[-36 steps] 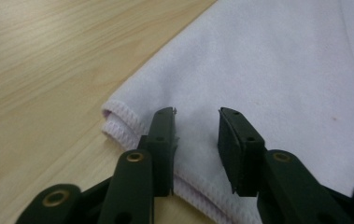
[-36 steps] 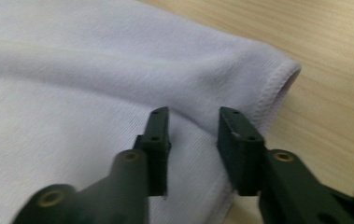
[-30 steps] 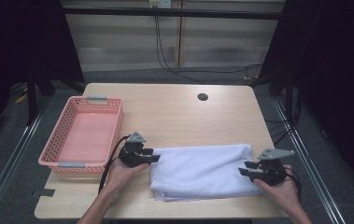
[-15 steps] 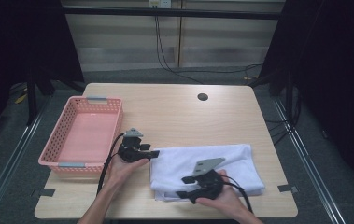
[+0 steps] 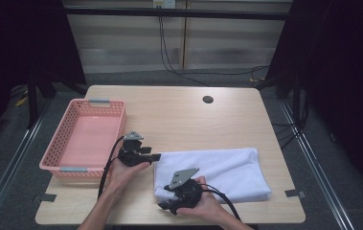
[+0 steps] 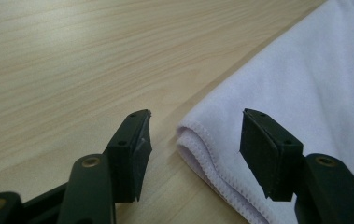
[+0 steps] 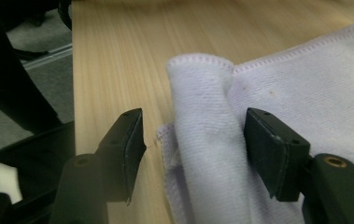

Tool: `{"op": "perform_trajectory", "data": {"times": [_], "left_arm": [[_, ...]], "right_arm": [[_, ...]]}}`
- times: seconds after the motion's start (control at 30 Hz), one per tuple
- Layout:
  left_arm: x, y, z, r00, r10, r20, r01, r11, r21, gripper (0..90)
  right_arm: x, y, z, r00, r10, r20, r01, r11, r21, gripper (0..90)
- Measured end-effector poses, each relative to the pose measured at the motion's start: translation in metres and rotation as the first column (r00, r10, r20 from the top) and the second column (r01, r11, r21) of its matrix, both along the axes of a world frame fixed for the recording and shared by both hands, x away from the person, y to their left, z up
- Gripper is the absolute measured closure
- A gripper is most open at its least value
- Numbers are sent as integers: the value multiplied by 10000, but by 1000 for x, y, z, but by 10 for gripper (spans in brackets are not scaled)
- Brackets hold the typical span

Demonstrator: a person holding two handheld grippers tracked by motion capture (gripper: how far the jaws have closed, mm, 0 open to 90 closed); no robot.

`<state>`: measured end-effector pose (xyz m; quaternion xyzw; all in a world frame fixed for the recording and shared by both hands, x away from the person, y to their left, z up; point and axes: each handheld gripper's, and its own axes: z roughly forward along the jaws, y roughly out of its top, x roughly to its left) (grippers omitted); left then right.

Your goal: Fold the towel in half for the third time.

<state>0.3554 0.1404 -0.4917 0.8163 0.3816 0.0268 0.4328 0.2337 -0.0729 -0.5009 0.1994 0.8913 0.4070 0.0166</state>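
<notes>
A white towel (image 5: 222, 167) lies folded on the wooden table (image 5: 179, 115), toward the front right. My left gripper (image 5: 155, 156) rests at the towel's far-left corner. In the left gripper view the gripper (image 6: 193, 140) stands open, its jaws having just been opening, with the folded corner of the towel (image 6: 315, 84) lying between them untouched. My right gripper (image 5: 165, 206) sits at the near-left corner. Its jaws (image 7: 193, 140) have just been opening too, and a raised fold of the towel (image 7: 202, 107) stands loose between them.
A pink plastic basket (image 5: 59, 139) stands at the table's left edge, close to my left hand. A round dark hole (image 5: 208, 99) marks the table's far side. Cables trail from both grippers. The table's front edge is just below my right hand.
My right hand has swept from the towel's right end to its near-left corner. Both grippers' jaws stand wider. The left hand has stayed put.
</notes>
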Motion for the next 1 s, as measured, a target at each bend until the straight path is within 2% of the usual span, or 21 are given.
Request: {"op": "perform_trajectory", "data": {"times": [0.1,0.13,0.27,0.4,0.47,0.53,0.6,0.67,0.73,0.8,0.87,0.93,1.0], "left_arm": [[0,-1,-2,9999,26,-106,-26,10000,64,424],[1,-1,-3,9999,-36,-110,38,9999,168,421],[1,-2,-5,9997,17,-249,-13,9999,167,401],[0,-5,-7,9998,-83,-166,90,9990,446,385],[1,-5,-9,9998,-85,-159,92,9987,499,373],[2,-6,-10,9998,-115,-177,125,9984,547,359],[2,-7,-11,9996,-87,-271,99,9990,425,354],[2,-8,-11,9990,-187,-397,200,9993,321,343],[-1,-11,-11,9990,-386,-228,396,9982,453,347],[-1,-13,-12,9986,-501,-175,508,9979,399,412],[0,-15,-12,9986,-516,-142,521,9980,364,417],[1,-17,-14,9981,-578,-194,581,9982,139,497],[1,-21,-14,9978,-662,-84,663,9976,187,524]], "right_arm": [[-4,0,-2,9983,125,573,-117,9998,-129,395],[-5,0,-2,9980,133,612,-121,9997,-205,403],[-9,0,-4,9912,258,1298,-206,9989,-412,456],[-6,-1,-2,9893,227,1444,-153,9985,-523,574],[-5,0,-1,9892,40,1468,52,9980,-627,631],[-2,-1,0,9921,-205,1240,274,9981,-545,679],[1,-3,0,9955,-453,826,485,9982,-363,719],[2,-4,1,9960,-535,716,560,9979,-325,751],[3,-5,2,9967,-658,470,667,9976,-171,765],[4,-7,2,9972,-706,250,707,9975,-41,773],[5,-8,3,9974,-713,132,712,9974,86,778],[4,-9,4,9978,-654,124,654,9978,79,779],[4,-10,6,9978,-662,43,661,9976,189,781]]}}
